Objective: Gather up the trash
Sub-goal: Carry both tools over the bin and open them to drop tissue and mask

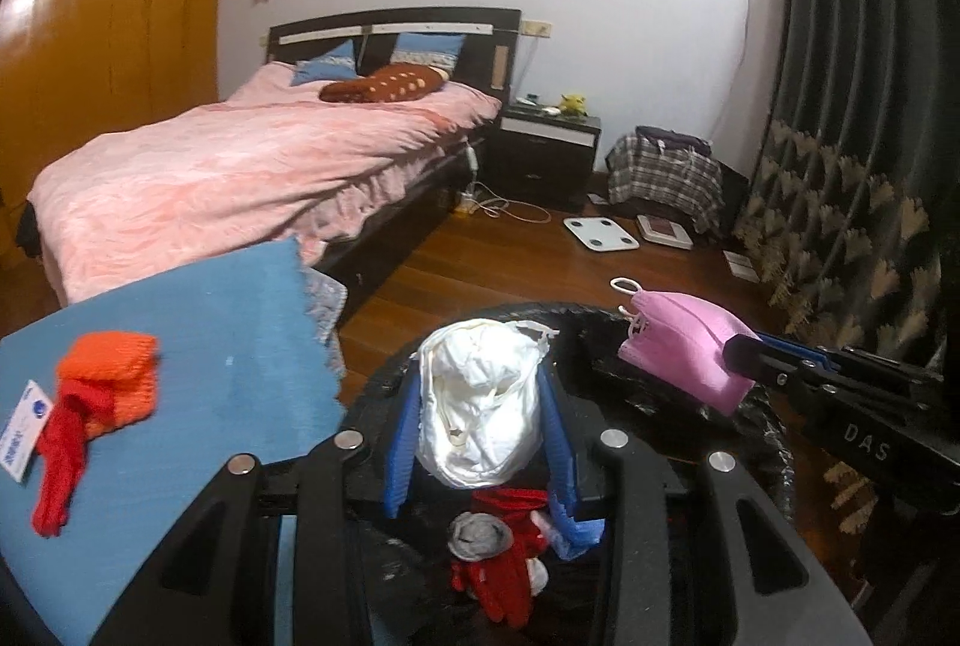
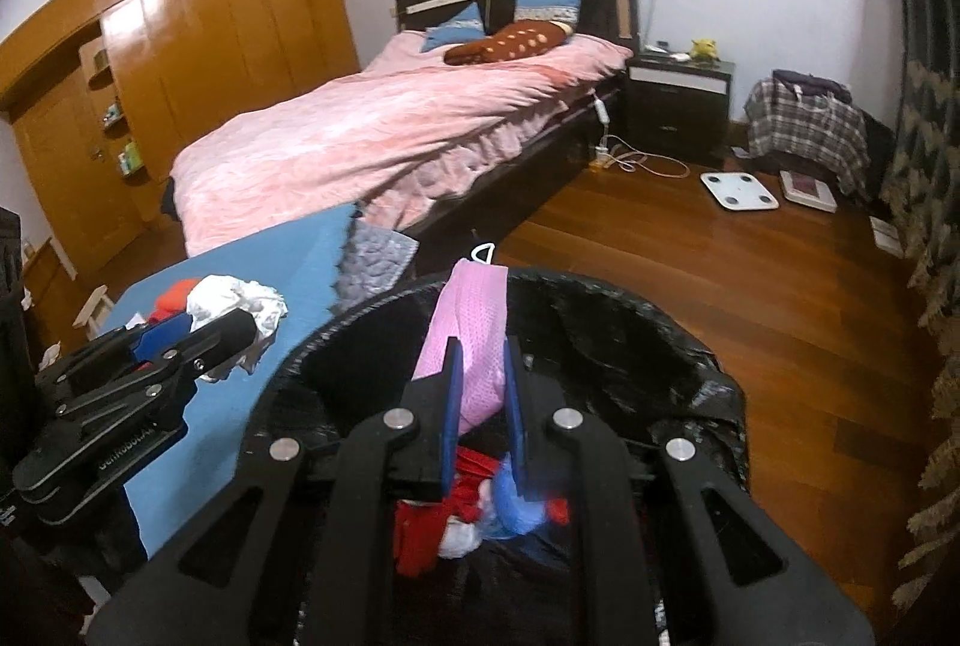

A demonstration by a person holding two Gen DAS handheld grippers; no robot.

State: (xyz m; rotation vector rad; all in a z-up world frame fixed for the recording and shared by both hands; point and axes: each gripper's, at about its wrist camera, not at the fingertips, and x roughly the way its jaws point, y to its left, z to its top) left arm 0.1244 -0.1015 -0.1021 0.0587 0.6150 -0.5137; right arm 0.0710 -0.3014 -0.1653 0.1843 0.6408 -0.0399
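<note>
1. Left gripper — blue ribbed pads pinch crumpled white tissue wad above the bin's glossy black liner.
2. Right gripper — pads clamp soft pink face mask, pleated, over the same round bin.

Bin mouth open below; blue table crowds its left side
</note>
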